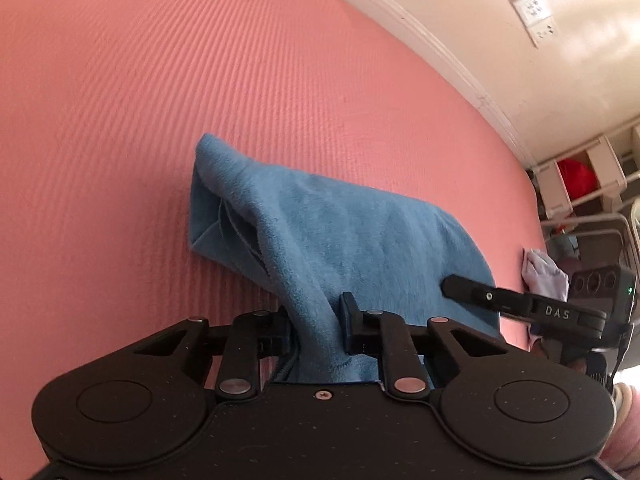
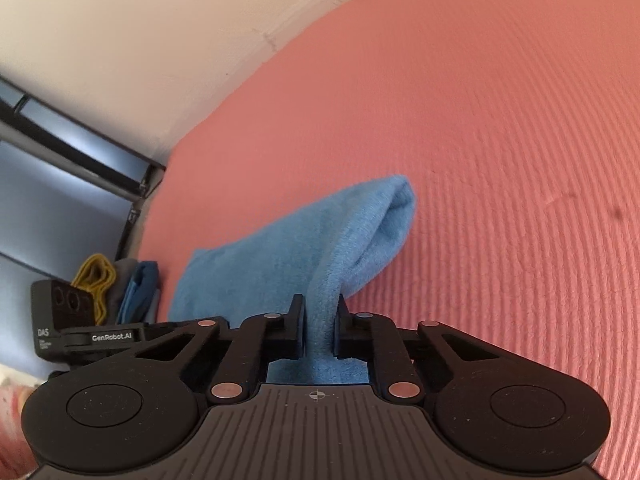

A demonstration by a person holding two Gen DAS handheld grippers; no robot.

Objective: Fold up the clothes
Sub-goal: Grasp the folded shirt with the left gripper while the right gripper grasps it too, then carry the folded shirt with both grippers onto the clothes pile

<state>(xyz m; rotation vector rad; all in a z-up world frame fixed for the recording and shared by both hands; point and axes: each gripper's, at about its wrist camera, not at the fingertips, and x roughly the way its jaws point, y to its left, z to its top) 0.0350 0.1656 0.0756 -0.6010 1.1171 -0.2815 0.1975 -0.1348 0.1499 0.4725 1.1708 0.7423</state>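
A blue fleece cloth (image 1: 340, 232) lies partly folded on a pink ribbed mat (image 1: 160, 100). My left gripper (image 1: 316, 320) is shut on the cloth's near edge and lifts it off the mat. My right gripper (image 2: 322, 320) is shut on the same cloth (image 2: 288, 248) at its other near corner. The cloth's far end rests on the mat (image 2: 500, 120), with folded layers showing. The right gripper's finger (image 1: 480, 294) shows at the cloth's right edge in the left wrist view. The left gripper's body (image 2: 80, 328) shows at the left in the right wrist view.
A white crumpled cloth (image 1: 544, 274) lies at the mat's right edge. A pile of yellow, grey and blue cloths (image 2: 120, 284) lies by the mat's left edge. A wall with baseboard (image 1: 440, 52) borders the mat. A white shelf unit (image 1: 580, 176) holds something red.
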